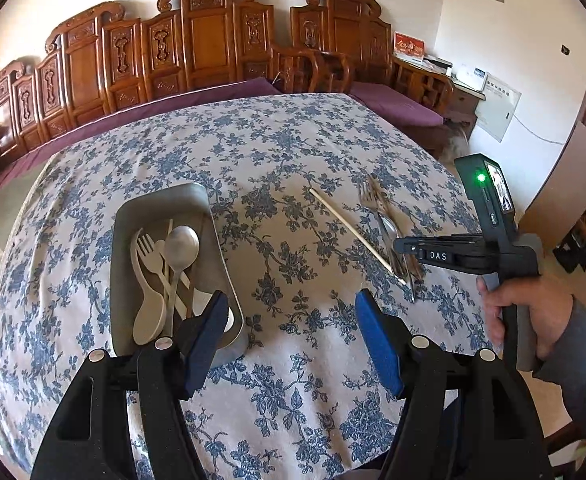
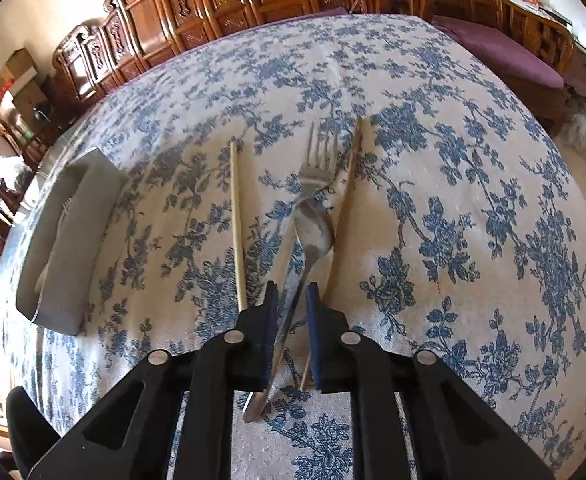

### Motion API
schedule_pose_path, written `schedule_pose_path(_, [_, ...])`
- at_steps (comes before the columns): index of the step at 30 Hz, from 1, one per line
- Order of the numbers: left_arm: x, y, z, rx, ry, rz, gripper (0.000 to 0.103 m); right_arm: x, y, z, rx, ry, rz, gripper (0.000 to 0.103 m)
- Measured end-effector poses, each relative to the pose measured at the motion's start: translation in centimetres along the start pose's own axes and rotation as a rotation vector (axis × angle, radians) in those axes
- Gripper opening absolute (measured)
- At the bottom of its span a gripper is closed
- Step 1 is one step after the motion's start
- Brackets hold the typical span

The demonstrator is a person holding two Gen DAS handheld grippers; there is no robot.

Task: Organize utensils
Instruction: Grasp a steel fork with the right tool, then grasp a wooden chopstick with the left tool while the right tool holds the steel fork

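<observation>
A grey tray (image 1: 213, 216) sits on the table at left and holds a metal spoon (image 1: 181, 246), a cream fork (image 1: 149, 250), a cream spoon and chopsticks. My left gripper (image 1: 291, 314) is open and empty, above the tray's near right corner. My right gripper (image 2: 289, 300) is low over the table with its jaws narrowed around the handles of a metal fork (image 2: 319, 160) and a metal spoon (image 2: 313, 228); a small gap still shows. One chopstick (image 2: 237, 220) lies left of them, another chopstick (image 2: 343, 204) right. The tray (image 2: 65, 236) also shows in the right wrist view.
The table carries a blue floral tablecloth (image 1: 293, 140). Carved wooden benches (image 1: 197, 40) with purple cushions stand behind the table. A small wooden side table (image 1: 425, 80) with papers stands at the back right.
</observation>
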State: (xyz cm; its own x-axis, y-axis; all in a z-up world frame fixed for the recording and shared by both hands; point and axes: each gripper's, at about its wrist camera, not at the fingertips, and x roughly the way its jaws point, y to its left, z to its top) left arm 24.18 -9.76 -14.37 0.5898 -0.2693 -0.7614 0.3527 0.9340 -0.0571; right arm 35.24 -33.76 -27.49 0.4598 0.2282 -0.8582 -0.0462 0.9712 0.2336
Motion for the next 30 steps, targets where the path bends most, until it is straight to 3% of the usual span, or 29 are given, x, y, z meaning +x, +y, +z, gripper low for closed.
schedule_pose_path(8, [-0.5, 0.4, -0.1, -0.004, -0.011, 0.009, 0.063, 0.5, -0.5, 0.7, 0.028, 0.026, -0.045, 0.013])
schedule_pose_path(12, [-0.7, 0.7, -0.2, -0.011, -0.013, 0.008, 0.063, 0.6, -1.3, 0.9, 0.076, 0.034, -0.041, 0.003])
schedule_pose_path(16, [-0.4, 0.7, -0.3, -0.010, -0.007, 0.007, 0.063, 0.3, -1.4, 0.6, 0.081, 0.024, -0.038, 0.002])
schedule_pose_path(30, [5.0, -3.2, 0.8, 0.040, 0.059, -0.015, 0.063, -6.0, -2.7, -0.8, -0.021, -0.106, -0.021, 0.002])
